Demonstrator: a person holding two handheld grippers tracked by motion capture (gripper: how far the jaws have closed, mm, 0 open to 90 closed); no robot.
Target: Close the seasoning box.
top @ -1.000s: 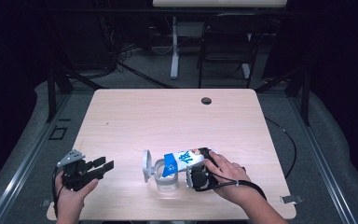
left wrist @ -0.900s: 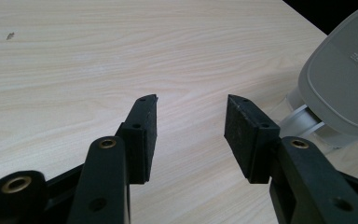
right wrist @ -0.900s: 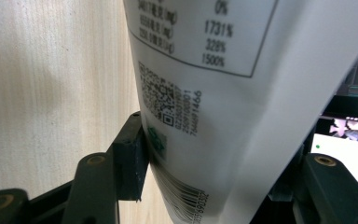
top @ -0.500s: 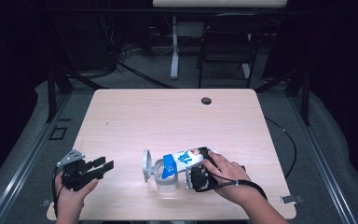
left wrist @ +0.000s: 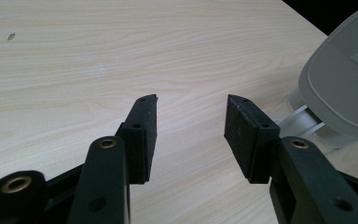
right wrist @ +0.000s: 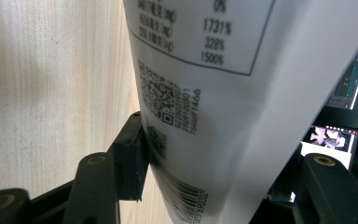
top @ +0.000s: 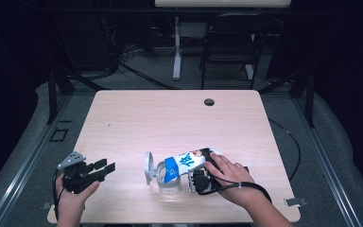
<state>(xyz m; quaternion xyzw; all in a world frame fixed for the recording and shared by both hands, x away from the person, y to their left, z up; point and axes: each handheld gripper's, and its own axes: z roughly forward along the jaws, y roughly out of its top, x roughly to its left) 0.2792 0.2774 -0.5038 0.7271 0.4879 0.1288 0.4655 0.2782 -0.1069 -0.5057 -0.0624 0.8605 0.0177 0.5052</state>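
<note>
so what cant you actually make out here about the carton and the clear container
- High view: whether anything leaves the carton is too small to tell; its mouth is over the clear container.
- High view: right gripper jaws are covered by the hand.
- Right gripper view: the carton's top and bottom are cut off by the edges; its right pad is hidden behind the carton.
- Left gripper view: the grey lid is cut off at the right edge.

In the right gripper view the carton (right wrist: 223, 107) runs off the top and bottom edges, and its far side hides the right-hand pad of the right tongs (right wrist: 214, 186). Its print is sharp near the tongs, cut off higher up. In the left gripper view the grey lid (left wrist: 342, 84), right of the left tongs (left wrist: 191, 135), is cut by the right edge.
</note>
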